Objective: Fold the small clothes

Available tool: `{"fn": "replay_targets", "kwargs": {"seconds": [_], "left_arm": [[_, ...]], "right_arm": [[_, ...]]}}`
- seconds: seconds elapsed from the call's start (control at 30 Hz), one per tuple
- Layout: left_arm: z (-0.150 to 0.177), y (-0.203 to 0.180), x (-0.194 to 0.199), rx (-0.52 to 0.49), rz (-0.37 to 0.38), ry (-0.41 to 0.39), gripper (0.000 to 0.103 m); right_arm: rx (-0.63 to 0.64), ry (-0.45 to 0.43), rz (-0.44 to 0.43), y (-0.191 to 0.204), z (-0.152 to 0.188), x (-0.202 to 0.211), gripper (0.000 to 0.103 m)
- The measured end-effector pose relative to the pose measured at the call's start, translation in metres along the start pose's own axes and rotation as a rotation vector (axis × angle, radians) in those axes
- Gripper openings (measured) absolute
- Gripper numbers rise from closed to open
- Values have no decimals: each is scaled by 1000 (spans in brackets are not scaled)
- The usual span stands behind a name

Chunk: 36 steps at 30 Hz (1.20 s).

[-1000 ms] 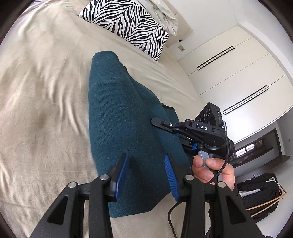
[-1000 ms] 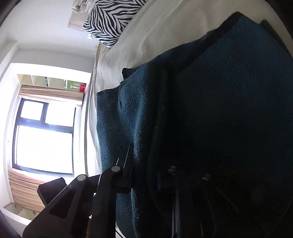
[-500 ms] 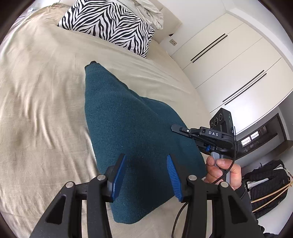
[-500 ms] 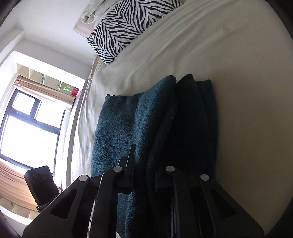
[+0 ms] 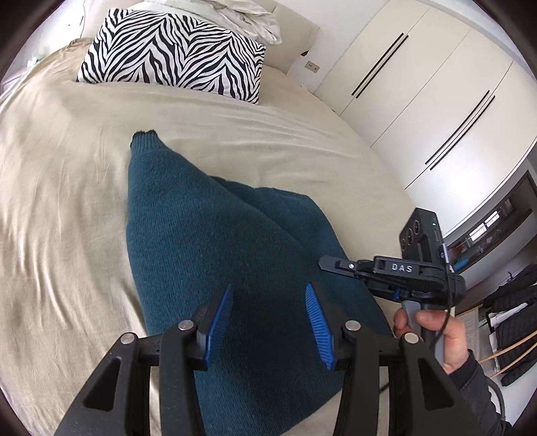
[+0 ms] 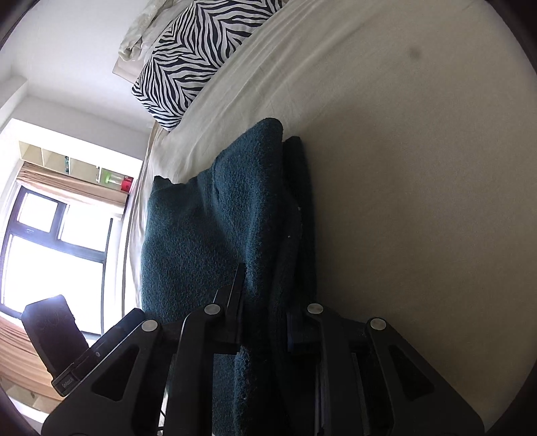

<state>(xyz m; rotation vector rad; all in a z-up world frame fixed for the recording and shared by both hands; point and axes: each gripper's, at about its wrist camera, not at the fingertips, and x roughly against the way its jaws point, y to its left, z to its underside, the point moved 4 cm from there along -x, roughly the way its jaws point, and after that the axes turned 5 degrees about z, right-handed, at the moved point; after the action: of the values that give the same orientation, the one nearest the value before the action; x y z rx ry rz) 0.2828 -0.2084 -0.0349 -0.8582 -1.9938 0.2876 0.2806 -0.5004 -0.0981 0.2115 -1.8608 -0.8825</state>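
A dark teal knit garment (image 5: 208, 241) lies on the beige bed sheet (image 5: 60, 187), folded into a long strip with its right side raised. My left gripper (image 5: 268, 302) is open and empty, hovering above the garment's near end. My right gripper (image 5: 339, 265) is at the garment's right edge, held in a hand. In the right wrist view the garment (image 6: 214, 221) runs between the right gripper's (image 6: 265, 285) fingers, which are shut on a thick fold of it.
A zebra-print pillow (image 5: 174, 50) and crumpled white bedding (image 5: 228, 13) lie at the head of the bed. White wardrobe doors (image 5: 419, 94) stand to the right. A window (image 6: 50, 255) is beyond the bed's far side.
The right gripper has pulled back to the right with the garment edge in its grip. The left gripper has lifted and drawn back, staying open. More sheet shows beside the garment.
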Motion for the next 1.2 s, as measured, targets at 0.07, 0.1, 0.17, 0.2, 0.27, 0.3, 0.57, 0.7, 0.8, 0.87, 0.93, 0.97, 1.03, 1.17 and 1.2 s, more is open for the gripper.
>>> {"fn": "replay_targets", "kwargs": {"seconds": [0.07,0.1,0.17,0.2,0.27,0.3,0.57,0.7,0.8,0.87,0.93,0.97,1.03,1.17,1.2], "left_arm": [[-12,-4,-7,-33,-36,-10,48],[-17,-4,-12,-44,-61,-13,48],[-23,0,-22,-51,-95,-1,48],[-24,4,-28,-51,-115,7,47],[-24,12,-40,-43,-146,26,43],[-22,16,-44,-42,-149,30,42],[-12,25,-54,-97,-137,1,42],[-9,18,-37,-71,-149,-7,41],[2,5,-12,-90,-191,-39,41],[14,-1,-2,-104,-196,-45,41],[28,-3,-5,-128,-213,-22,41],[33,-3,-10,-147,-227,-7,41],[39,2,-20,-152,-226,24,41],[40,6,-19,-137,-208,23,41],[41,5,-15,-129,-214,25,41]], "right_arm": [[-15,-31,31,1,-1,11,19],[-6,-69,50,2,-3,20,21],[16,-132,105,5,-7,36,23],[22,-153,107,8,-9,40,23],[51,-151,60,20,-14,41,23],[68,-147,53,29,-18,35,23],[73,-97,-17,15,-27,-13,17],[77,-117,21,17,-24,6,21],[108,-149,-6,31,-12,34,21],[151,-146,-45,42,7,50,21],[193,-112,-61,49,28,52,21],[206,-83,-49,48,37,47,21],[194,-28,18,34,49,29,21],[131,-26,-43,14,56,18,20],[129,-26,-33,15,58,21,21]]}}
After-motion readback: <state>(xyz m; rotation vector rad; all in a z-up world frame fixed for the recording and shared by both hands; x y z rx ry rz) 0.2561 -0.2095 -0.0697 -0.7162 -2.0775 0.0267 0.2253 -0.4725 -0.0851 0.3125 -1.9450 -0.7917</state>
